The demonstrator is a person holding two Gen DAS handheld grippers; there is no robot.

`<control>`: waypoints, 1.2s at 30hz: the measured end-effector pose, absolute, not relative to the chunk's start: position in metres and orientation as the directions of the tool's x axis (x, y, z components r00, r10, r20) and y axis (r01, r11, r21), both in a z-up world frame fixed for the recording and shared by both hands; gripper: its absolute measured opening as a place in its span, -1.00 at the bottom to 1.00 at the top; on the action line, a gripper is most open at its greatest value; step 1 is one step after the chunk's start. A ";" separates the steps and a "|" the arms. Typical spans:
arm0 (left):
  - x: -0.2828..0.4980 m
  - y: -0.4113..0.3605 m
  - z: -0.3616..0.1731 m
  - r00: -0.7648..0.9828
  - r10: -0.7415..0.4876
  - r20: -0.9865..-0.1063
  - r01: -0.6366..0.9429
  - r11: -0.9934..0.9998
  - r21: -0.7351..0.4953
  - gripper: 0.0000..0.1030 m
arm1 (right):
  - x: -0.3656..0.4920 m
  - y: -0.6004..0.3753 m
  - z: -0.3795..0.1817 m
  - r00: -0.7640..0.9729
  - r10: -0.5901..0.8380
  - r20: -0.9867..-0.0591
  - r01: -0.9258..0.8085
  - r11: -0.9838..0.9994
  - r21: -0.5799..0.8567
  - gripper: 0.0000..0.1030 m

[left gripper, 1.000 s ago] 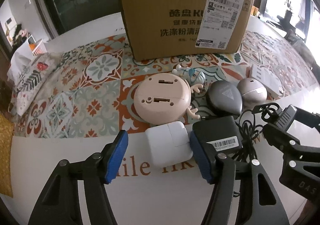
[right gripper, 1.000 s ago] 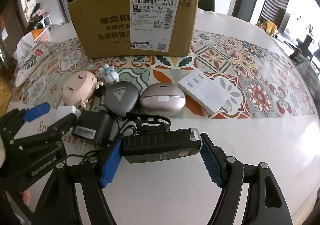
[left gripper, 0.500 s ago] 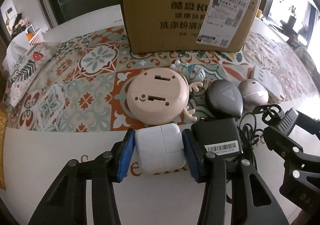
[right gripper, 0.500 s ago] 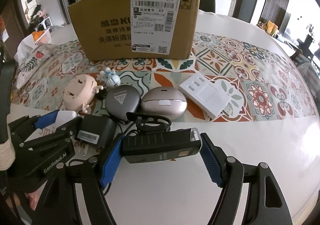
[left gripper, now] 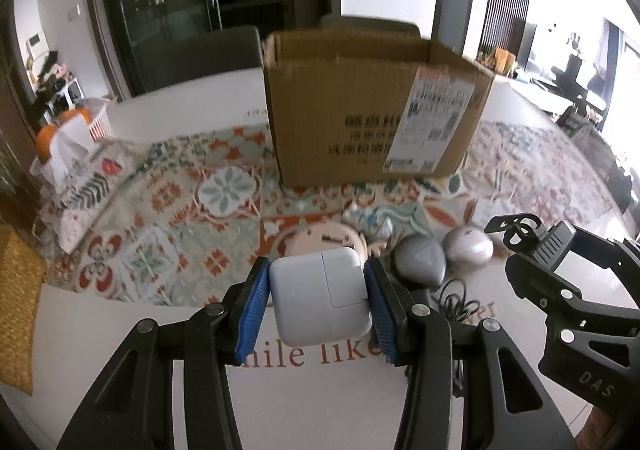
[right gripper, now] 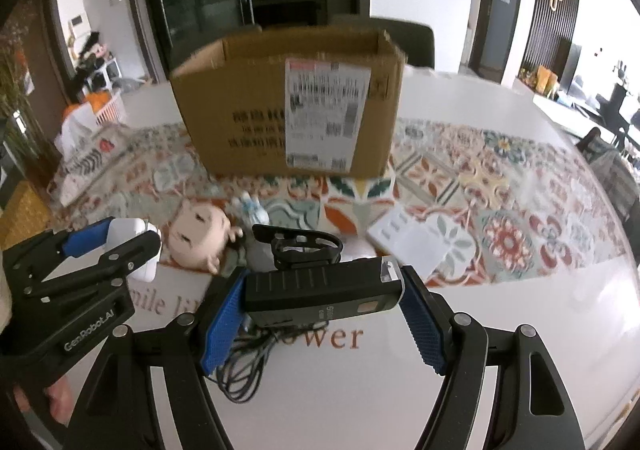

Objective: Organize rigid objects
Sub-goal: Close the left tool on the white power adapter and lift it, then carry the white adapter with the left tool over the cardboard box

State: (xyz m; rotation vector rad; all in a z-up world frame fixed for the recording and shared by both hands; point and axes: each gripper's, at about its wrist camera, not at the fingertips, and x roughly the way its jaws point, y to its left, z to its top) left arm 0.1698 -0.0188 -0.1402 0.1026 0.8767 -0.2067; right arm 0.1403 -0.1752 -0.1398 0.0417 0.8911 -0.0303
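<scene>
the left gripper (left gripper: 318, 304) is clenched on the white charger (left gripper: 320, 296), its blue pads pressing the two flat sides, and the charger hangs clear of the table (left gripper: 120, 330) above the near edge. the right gripper (right gripper: 322, 312) grasps the black light (right gripper: 320, 292) end to end, also off the surface, with the light's clamp bracket (right gripper: 298, 244) sticking up behind it.

the cardboard box (left gripper: 372, 110) stands open-topped toward the far edge, on the patterned mat (left gripper: 180, 218) — likely where both things are headed.

what could go wrong:
- the charger is smooth and rounded at the corners; held only by its side faces, it could twist or slip out if the hand swings fast, and it would drop onto the pink toy (left gripper: 332, 240) or the grey case (left gripper: 420, 264) just beyond it.
- the light is long and gripped at its very ends — a small easing of the pads and it falls onto the tangle of black cable (right gripper: 248, 362) below.
- the box wall is tall; carried too low, either thing could knock the near rim and be pried loose or shove the box back.
- the two grippers sit near each other, so moving to the opening together risks a clash.
</scene>
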 end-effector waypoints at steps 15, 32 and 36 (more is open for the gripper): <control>0.158 -0.016 -0.052 0.770 -0.176 -0.614 0.234 0.972 0.015 -0.09 | 0.133 -0.182 -0.061 0.765 0.006 -0.644 0.029 0.999 0.045 0.43; 0.200 -0.019 0.005 0.829 -0.245 -0.502 0.286 0.958 0.005 -0.08 | 0.179 -0.186 -0.003 0.842 0.039 -0.539 -0.013 0.999 0.052 0.43; 0.217 -0.027 0.018 0.831 -0.262 -0.491 0.308 0.951 0.013 -0.08 | 0.198 -0.189 0.008 0.844 0.048 -0.534 -0.024 0.998 0.053 0.43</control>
